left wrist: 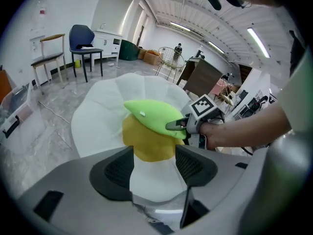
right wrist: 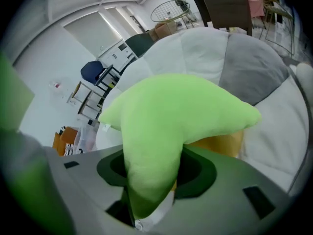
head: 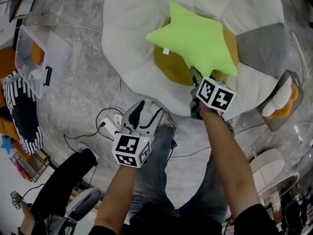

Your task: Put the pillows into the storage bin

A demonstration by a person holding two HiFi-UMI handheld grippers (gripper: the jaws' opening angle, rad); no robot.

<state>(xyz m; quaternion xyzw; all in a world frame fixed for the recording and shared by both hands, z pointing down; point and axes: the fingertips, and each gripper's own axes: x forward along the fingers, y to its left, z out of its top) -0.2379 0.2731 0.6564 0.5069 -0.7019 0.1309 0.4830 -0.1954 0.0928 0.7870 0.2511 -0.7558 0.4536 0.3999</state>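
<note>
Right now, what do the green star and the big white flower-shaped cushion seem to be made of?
The green star pillow looks like soft matte plush over stuffing: its point dents where the right gripper pinches it. The flower cushion looks like smooth padded fabric, with puffy seamed petals and a yellow centre; the exact cloth I cannot tell.

an open lab-like hall: ceiling strip lights, chairs, cables across the floor
</note>
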